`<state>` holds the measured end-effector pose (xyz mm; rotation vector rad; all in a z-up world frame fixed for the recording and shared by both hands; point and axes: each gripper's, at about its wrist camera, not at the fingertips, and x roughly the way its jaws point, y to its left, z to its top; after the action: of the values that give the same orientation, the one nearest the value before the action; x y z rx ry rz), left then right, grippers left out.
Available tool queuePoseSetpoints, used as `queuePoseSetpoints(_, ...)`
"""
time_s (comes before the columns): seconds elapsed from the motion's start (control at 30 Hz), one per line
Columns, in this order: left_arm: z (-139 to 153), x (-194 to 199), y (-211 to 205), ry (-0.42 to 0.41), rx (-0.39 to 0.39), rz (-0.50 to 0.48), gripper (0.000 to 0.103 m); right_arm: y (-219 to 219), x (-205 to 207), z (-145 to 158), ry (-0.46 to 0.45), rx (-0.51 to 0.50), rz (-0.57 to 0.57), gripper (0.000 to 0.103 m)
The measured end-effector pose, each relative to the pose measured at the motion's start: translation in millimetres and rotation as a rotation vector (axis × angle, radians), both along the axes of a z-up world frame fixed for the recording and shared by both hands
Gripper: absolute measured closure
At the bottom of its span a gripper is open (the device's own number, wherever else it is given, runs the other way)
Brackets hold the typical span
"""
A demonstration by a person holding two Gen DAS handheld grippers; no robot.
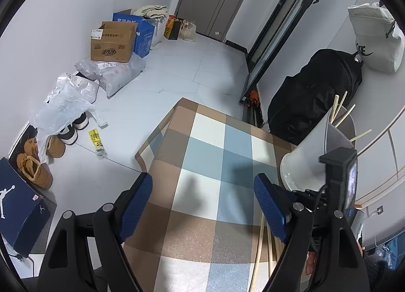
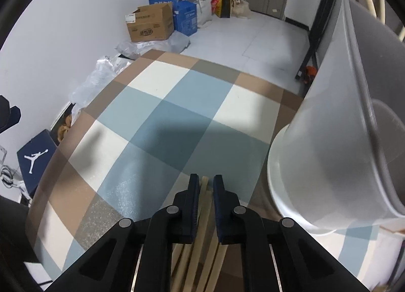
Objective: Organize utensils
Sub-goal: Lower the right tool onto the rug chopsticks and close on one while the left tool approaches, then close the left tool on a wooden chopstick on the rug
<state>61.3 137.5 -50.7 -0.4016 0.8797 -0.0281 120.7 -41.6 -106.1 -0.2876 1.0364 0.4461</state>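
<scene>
Several pale wooden chopsticks (image 2: 202, 206) lie in a loose bundle on the checked tablecloth (image 2: 164, 115) near its front edge. My right gripper (image 2: 204, 181) points down at them, its blue pads closed narrowly on one chopstick's tip. Just to the right stands a white utensil holder (image 2: 329, 140), leaning in the fisheye view. The left wrist view shows that holder (image 1: 311, 150) with a few chopsticks (image 1: 339, 110) standing in it, and the loose chopsticks (image 1: 260, 246) under the right finger. My left gripper (image 1: 202, 180) hangs open over bare cloth, holding nothing.
The table (image 1: 202, 140) ends at the far side over a pale tiled floor. Cardboard boxes (image 1: 114, 41), plastic bags (image 1: 63, 105) and shoes (image 1: 35, 165) line the left wall. A black bag (image 1: 316, 94) sits behind the holder.
</scene>
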Motion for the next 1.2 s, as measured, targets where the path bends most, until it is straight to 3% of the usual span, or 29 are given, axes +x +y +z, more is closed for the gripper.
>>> queuePoseSetpoints(0.37, -10, 2, -24, 0.051, 0.051, -0.100, 0.024, -25, -35, 73, -0.195, 0.159, -0.028, 0.093)
queuePoseSetpoints(0.57, -23, -1, -67, 0.113, 0.126, -0.263, 0.024, -57, -51, 110, -0.266, 0.249, -0.083, 0.093)
queuePoseSetpoints(0.7, -37, -5, -96, 0.169, 0.249, -0.326, 0.024, -81, -65, 127, -0.308, 0.293, -0.107, 0.093)
queuePoseSetpoints(0.9, -55, -4, -108, 0.249, 0.314, -0.334, 0.024, -102, -77, 135, -0.329, 0.334, -0.112, 0.093)
queuePoseSetpoints(1.2, -62, 3, -116, 0.272, 0.363, -0.323, 0.028, -131, -69, 124, -0.288, 0.364, -0.157, 0.093)
